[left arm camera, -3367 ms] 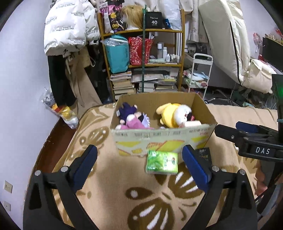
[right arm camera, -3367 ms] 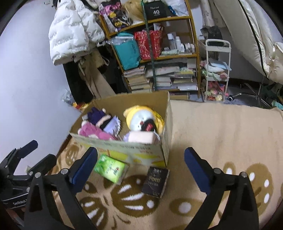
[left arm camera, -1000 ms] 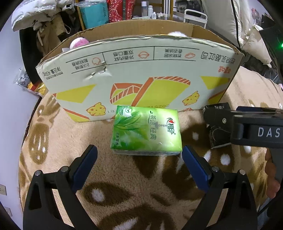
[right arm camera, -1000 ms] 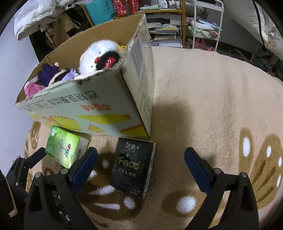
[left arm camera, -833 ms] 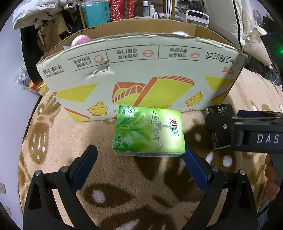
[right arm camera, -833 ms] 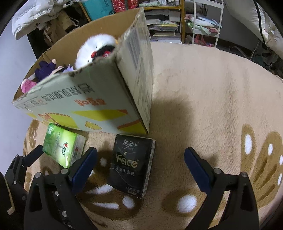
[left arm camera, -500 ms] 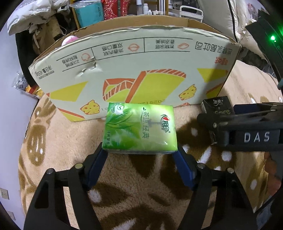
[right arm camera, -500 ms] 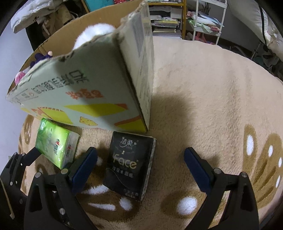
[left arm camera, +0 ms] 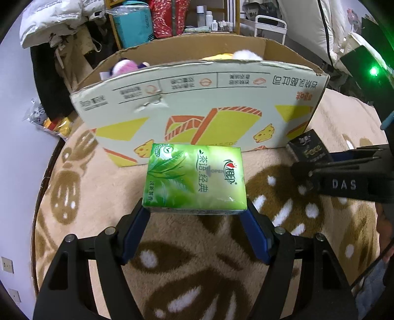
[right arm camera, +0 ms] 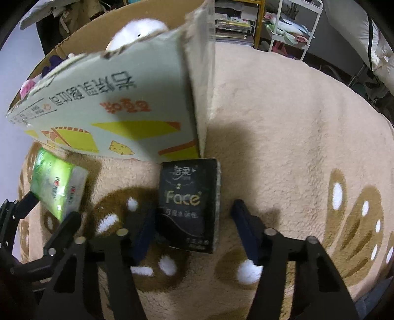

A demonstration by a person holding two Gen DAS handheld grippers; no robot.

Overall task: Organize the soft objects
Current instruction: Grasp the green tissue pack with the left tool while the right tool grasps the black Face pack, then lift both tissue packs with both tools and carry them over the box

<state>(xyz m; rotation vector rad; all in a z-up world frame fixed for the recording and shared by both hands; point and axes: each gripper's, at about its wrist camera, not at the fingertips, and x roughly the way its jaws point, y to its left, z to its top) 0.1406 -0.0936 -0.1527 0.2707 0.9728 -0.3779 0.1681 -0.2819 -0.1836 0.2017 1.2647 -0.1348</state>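
My left gripper (left arm camera: 194,216) is shut on a green tissue pack (left arm camera: 195,179), holding it just above the rug in front of the cardboard box (left arm camera: 202,108). The pack also shows in the right wrist view (right arm camera: 57,188). A black tissue pack (right arm camera: 188,204) lies on the rug at the box's near right corner, also seen in the left wrist view (left arm camera: 307,149). My right gripper (right arm camera: 193,226) straddles it, jaws partly closed; the left pad touches the pack, the right pad stands apart. Plush toys (left arm camera: 123,66) sit inside the box.
The beige rug (right arm camera: 295,147) with brown leaf patterns covers the floor. Behind the box stand a shelf (left arm camera: 157,22) with bags and books, a white cart (right arm camera: 290,27) and hanging coats. A bag of snacks (left arm camera: 46,120) lies at the wall, left.
My left gripper closed on the green pack and lifted it slightly. My right gripper moved down around the black pack and narrowed its jaws.
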